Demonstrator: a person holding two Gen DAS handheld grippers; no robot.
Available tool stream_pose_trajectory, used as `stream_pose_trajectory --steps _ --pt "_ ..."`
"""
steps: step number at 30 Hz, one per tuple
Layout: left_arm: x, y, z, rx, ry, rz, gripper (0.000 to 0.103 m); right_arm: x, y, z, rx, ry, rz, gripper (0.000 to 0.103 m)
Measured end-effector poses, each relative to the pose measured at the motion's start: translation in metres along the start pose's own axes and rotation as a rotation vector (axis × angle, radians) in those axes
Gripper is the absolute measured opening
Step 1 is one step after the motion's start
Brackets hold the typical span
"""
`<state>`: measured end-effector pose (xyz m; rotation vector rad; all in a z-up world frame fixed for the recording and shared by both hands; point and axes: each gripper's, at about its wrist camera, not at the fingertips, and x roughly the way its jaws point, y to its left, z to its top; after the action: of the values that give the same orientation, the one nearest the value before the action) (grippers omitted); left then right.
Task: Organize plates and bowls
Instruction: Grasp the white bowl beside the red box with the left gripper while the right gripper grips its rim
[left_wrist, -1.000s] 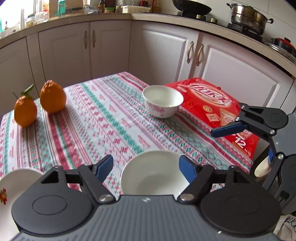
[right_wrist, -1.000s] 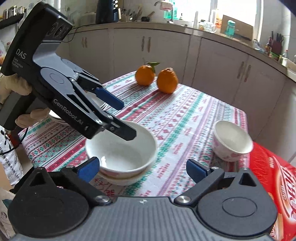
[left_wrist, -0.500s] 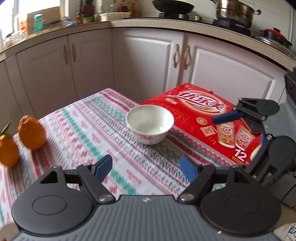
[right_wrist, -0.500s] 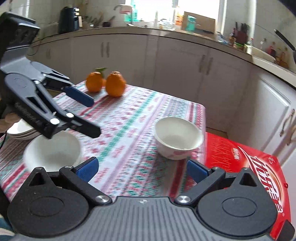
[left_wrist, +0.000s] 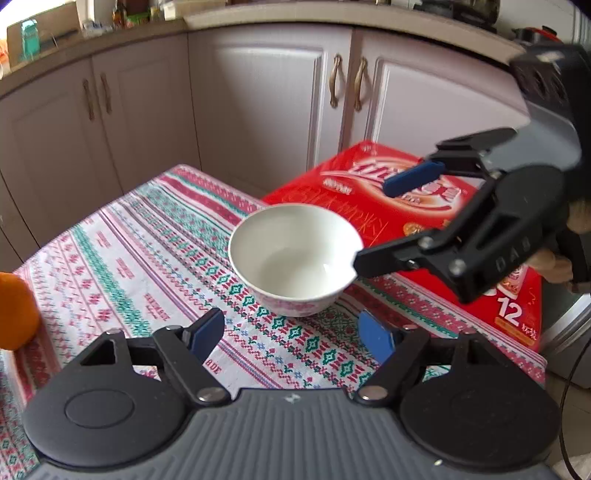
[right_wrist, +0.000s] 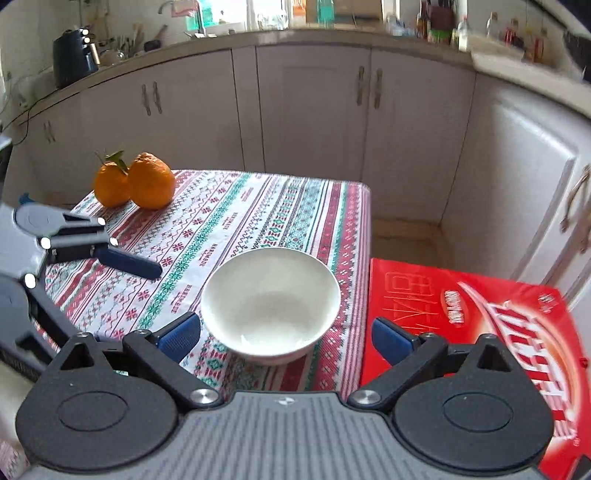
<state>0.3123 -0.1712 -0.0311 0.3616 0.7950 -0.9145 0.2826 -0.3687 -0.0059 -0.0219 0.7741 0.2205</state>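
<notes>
Both tools have swung away from the big bowl toward the small bowl (right_wrist: 269, 306) at the desk (right_wrist: 258, 206) corner, beside the red box (right_wrist: 480, 332). The right tool (right_wrist: 286, 334), wide and just narrowing slightly, frames it empty; the left tool (left_wrist: 291, 332) hangs half-open, empty. Glossy, round porcelain on woven cloth.

The left gripper (left_wrist: 291, 334) is pointing down at a white bowl (left_wrist: 295, 258) with pink flowers that is standing upright on the patterned tablecloth (left_wrist: 147, 258), and its blue pads (left_wrist: 376, 338) are staying apart with nothing between them. The right gripper (left_wrist: 384, 221) is coming in from the right with its jaws wide, which have just been closing a little; its lower finger is overlapping the bowl's right rim, but contact is unclear. A red carton (left_wrist: 424, 206) is lying just behind the bowl, and an orange fruit (left_wrist: 16, 310) is showing at the left edge.
</notes>
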Motion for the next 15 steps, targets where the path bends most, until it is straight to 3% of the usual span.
stream_pose_trajectory --steps 6,15 --pt "0.022 0.003 0.009 0.003 0.031 -0.019 0.079 0.034 -0.024 0.019 0.127 0.085 0.095 0.094" --pt "0.045 -0.003 0.012 0.028 0.074 -0.031 0.077 0.061 -0.041 0.034 0.198 0.163 0.121 0.083"
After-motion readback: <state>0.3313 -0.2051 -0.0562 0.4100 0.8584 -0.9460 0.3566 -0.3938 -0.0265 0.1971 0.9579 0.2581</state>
